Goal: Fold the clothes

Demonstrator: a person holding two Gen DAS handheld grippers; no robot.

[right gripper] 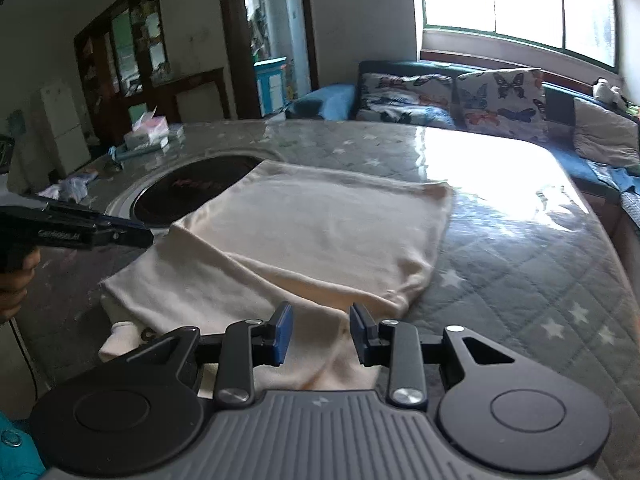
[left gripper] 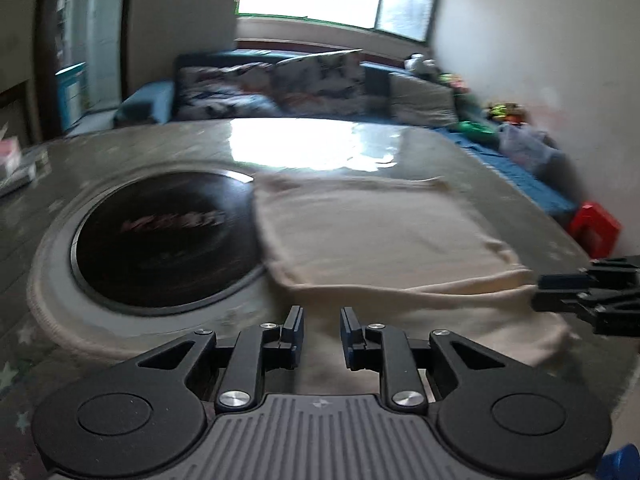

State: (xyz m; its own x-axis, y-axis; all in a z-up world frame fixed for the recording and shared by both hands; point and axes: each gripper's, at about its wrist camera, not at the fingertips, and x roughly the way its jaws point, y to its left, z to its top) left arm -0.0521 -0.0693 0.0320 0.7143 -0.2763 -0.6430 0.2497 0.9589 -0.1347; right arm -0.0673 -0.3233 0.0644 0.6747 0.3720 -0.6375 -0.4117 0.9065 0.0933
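A cream garment (right gripper: 304,236) lies partly folded on the counter (right gripper: 520,280), which is covered with a grey quilted cloth printed with pale stars. We take the garment as our landmark. Its upper layer is doubled over toward the far side, forming a roughly square panel; a lower layer extends from under that panel toward the cameras. In the left wrist view the same garment (left gripper: 372,236) fills the centre and right of the counter (left gripper: 120,152).

To the garment's left, a round black inset plate (right gripper: 192,192) is set into the counter, and the garment's far left corner overlaps its rim. The plate (left gripper: 164,240) carries blurred lettering that we cannot read. Beyond the plate, further left of the garment, stands a tissue box (right gripper: 146,134). Behind the garment, past the counter's far edge, is a blue sofa with butterfly-print cushions (right gripper: 496,100) below a bright window (right gripper: 516,4).

Our left gripper (left gripper: 320,330) hangs over the garment's near edge with its jaws apart and nothing between them. Our right gripper (right gripper: 322,332) sits over the near right part of the lower layer, likewise parted and empty. In the right wrist view the left gripper (right gripper: 132,236) appears at the garment's left edge, held by a hand (right gripper: 16,280); in the left wrist view the right gripper (left gripper: 560,294) enters at the garment's right edge.
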